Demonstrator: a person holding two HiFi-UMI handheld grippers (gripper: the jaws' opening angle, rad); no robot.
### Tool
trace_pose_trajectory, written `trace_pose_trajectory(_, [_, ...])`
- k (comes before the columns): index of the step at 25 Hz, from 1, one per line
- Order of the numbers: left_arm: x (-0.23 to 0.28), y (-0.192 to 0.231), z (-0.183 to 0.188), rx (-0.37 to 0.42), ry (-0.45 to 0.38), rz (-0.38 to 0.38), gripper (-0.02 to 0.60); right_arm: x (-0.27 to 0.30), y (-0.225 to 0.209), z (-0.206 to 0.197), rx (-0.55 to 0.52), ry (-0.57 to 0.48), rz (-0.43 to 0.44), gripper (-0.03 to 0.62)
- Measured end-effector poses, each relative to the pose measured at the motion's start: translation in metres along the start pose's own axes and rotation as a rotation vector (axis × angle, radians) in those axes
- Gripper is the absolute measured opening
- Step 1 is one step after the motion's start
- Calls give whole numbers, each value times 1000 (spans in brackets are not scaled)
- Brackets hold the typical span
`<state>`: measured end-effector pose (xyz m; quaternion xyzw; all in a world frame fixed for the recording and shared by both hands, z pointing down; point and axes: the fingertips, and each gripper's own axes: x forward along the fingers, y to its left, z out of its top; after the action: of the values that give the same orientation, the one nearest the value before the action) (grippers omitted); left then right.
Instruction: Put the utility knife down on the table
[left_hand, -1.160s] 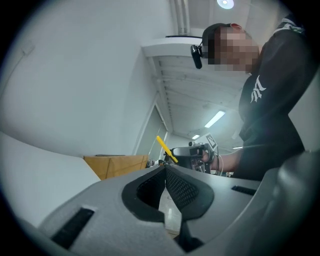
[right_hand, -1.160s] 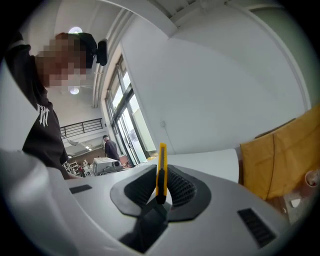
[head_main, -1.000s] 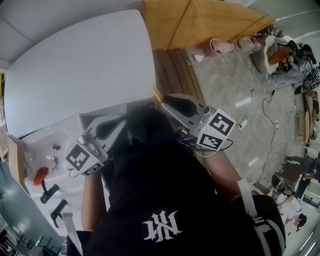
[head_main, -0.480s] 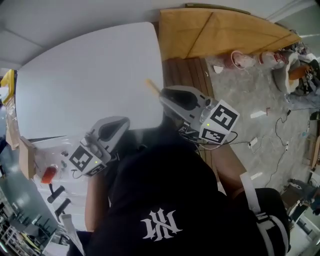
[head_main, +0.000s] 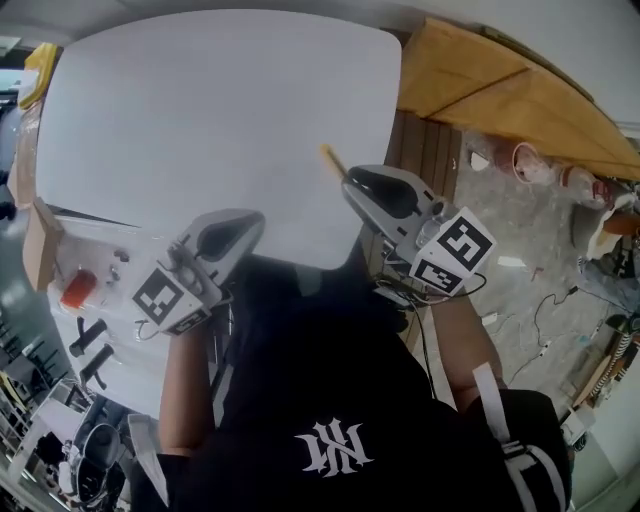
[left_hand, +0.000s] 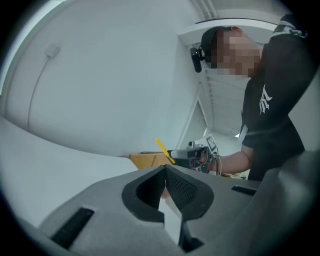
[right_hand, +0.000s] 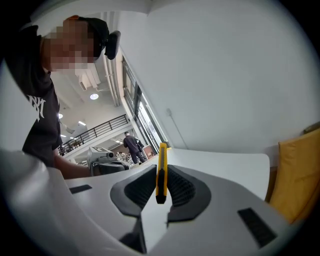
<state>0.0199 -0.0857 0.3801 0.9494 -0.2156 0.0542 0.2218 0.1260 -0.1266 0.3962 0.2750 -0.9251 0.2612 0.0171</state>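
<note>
Between the clamped jaws of your right gripper (right_hand: 159, 186) sits the utility knife (right_hand: 161, 165), over the table (head_main: 220, 110) edge; lower it flat before releasing. Your left gripper (left_hand: 165, 192) is closed, empty.

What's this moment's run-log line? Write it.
right gripper: shut on utility knife | left gripper: shut, empty | utility knife: held over table, not yet down
</note>
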Motion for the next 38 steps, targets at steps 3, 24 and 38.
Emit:
trace_pose_trajectory(3, [0,37,-6,-13,-22,-3,5,30,-18,-4,0,31,-20,55])
trace_pose_trajectory(24, [46,203,-129,84,172,60,5,165,-141,-151,-162,527,-255,55])
trace_pose_trajectory(38, [58,216,-138,114,182,83,5,174,-151,-179,-185,683,-239,55])
